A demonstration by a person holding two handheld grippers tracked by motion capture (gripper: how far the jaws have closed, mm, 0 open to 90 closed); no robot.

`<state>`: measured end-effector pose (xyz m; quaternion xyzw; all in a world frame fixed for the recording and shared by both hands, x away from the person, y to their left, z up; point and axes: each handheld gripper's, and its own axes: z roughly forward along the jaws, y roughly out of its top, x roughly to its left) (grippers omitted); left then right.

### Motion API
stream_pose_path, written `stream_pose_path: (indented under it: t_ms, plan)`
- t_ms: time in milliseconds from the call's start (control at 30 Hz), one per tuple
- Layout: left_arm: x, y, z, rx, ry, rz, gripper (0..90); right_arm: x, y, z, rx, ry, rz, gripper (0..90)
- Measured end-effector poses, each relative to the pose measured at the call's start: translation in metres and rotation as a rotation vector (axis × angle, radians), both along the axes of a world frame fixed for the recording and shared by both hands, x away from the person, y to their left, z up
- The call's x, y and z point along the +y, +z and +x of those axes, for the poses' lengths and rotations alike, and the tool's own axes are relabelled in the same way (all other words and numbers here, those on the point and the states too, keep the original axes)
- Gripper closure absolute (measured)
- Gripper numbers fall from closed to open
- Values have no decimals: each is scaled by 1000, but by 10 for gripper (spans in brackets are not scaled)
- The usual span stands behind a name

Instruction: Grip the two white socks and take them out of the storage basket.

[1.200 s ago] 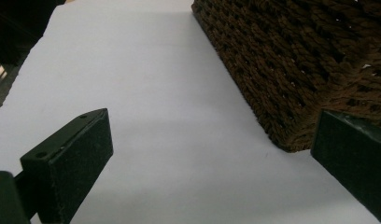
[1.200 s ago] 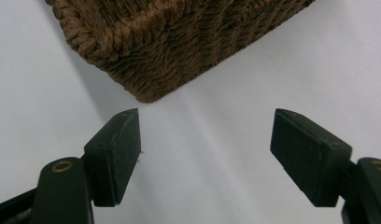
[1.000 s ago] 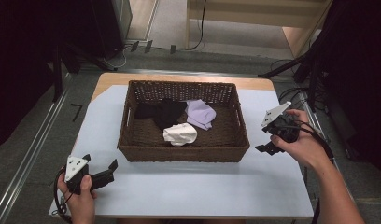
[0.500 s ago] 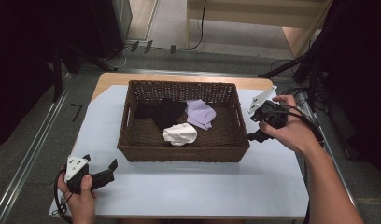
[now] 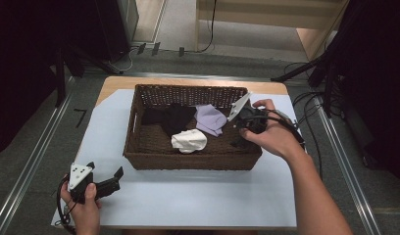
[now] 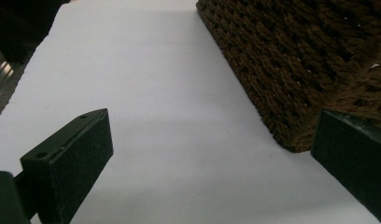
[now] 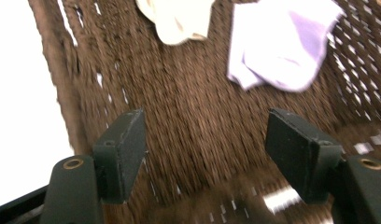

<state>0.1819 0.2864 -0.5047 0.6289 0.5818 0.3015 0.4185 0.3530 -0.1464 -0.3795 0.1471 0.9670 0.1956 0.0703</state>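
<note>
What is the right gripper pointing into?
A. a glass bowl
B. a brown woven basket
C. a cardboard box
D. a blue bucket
B. In the high view the right gripper is over the brown woven basket, and the right gripper view looks down between open jaws at the woven floor, with the purple cloth and the white cloth lying on it.

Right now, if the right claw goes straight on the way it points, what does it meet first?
Probably the bare woven floor of the basket; the right claw is open, with the lilac cloth farther ahead.
</note>
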Motion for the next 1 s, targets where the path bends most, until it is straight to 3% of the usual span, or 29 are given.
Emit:
stream_pose_path:
  t_ms: [600, 767, 1000]
  plan:
    - [0, 0, 0, -1, -4, 0, 0, 99, -45, 17, 23, 109, -37, 271]
    - [0, 0, 0, 6, 0, 6, 0, 120, -58, 21, 15, 102, -97, 251]
    - [-1, 0, 0, 1, -1, 5, 0, 141, -72, 30, 43, 70, -89, 259]
